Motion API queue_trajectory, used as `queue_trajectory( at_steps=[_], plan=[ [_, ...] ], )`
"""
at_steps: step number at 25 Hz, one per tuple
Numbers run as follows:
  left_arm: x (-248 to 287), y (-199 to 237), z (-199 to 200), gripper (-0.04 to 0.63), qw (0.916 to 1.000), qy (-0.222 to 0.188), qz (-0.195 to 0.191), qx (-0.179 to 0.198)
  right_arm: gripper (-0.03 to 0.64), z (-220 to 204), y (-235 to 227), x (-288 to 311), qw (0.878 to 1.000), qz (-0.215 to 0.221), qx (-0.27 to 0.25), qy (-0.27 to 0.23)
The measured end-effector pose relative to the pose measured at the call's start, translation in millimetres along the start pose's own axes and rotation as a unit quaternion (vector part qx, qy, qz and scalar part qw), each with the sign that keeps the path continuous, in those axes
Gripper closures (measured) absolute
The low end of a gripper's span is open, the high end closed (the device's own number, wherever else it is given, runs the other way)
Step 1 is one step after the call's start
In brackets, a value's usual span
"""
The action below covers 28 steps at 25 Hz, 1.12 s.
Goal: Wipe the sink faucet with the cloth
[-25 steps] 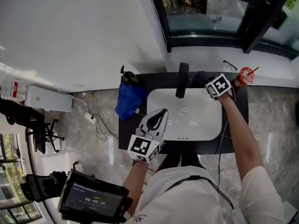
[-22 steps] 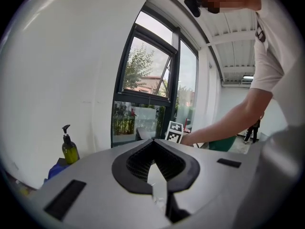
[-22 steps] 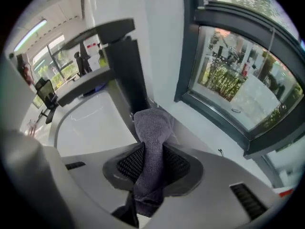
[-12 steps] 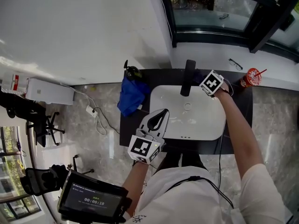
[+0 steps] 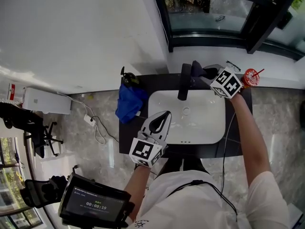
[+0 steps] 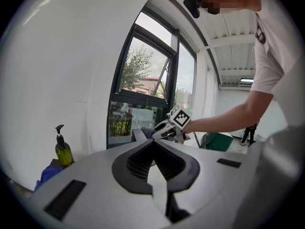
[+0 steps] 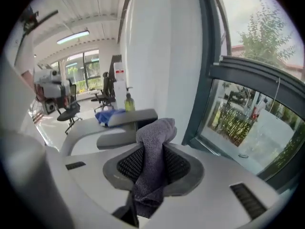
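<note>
The counter (image 5: 238, 144) and sink (image 5: 195, 123) lay as they had a second before, and the faucet (image 5: 185, 82) stood at the sink's far rim. The left tool (image 5: 162, 119) had not shifted from above the sink's near-left edge, its jaws together at the tips with nothing in them. What changed was on the right. The right tool (image 5: 212, 75) had come up from low beside the faucet and rolled a little. It now sat level with the faucet's upper part, just to its right. Its jaws stood half-way apart, clamped on the cloth (image 7: 155, 132), which bunched out past the tips (a grey wad, plainly gripped). Whether the cloth touched the faucet I could not tell. The wipe looked about to begin or only just begun, with most of it still to do.
</note>
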<state>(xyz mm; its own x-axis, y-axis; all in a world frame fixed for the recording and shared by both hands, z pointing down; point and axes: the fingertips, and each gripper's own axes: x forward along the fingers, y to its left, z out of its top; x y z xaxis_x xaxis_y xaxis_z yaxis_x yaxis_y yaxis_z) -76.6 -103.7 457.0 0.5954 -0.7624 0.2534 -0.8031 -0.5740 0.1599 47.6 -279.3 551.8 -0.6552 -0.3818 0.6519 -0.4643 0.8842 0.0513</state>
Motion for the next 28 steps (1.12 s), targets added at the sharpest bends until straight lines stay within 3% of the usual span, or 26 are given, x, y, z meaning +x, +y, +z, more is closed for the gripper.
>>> queue_trajectory(
  at_steps=[4, 6, 8, 11, 14, 17, 22, 28],
  plan=[
    [-1, -2, 0, 0.595, 1.0, 0.002, -0.004, 0.001, 0.514, 22, -18, -31, 0.992, -0.007, 0.078, -0.094],
    [-3, -3, 0, 0.595, 1.0, 0.002, -0.004, 0.0, 0.514, 14, -29, -35, 0.988, -0.031, 0.11, -0.105],
    [-4, -2, -1, 0.595, 1.0, 0.003, -0.003, 0.0, 0.514, -10, -36, -26, 0.989, -0.06, 0.117, -0.067],
    [-5, 0, -3, 0.595, 1.0, 0.006, 0.001, -0.001, 0.514, -56, -31, -2, 0.991, -0.08, 0.096, 0.039],
    [-7, 3, -6, 0.595, 0.9999, 0.01, 0.007, -0.002, 0.514, -96, -15, 23, 0.986, -0.07, 0.063, 0.139],
    [-9, 5, -8, 0.595, 0.9998, 0.012, 0.013, -0.003, 0.514, -111, 4, 45, 0.98, -0.04, 0.02, 0.195],
    [-13, 9, -13, 0.595, 0.9997, 0.014, 0.021, -0.006, 0.514, -110, 18, 71, 0.977, -0.017, 0.016, 0.214],
    [-9, 13, -14, 0.595, 0.9997, 0.011, 0.018, -0.011, 0.514, -76, 18, 63, 0.988, -0.009, 0.003, 0.156]
  ],
)
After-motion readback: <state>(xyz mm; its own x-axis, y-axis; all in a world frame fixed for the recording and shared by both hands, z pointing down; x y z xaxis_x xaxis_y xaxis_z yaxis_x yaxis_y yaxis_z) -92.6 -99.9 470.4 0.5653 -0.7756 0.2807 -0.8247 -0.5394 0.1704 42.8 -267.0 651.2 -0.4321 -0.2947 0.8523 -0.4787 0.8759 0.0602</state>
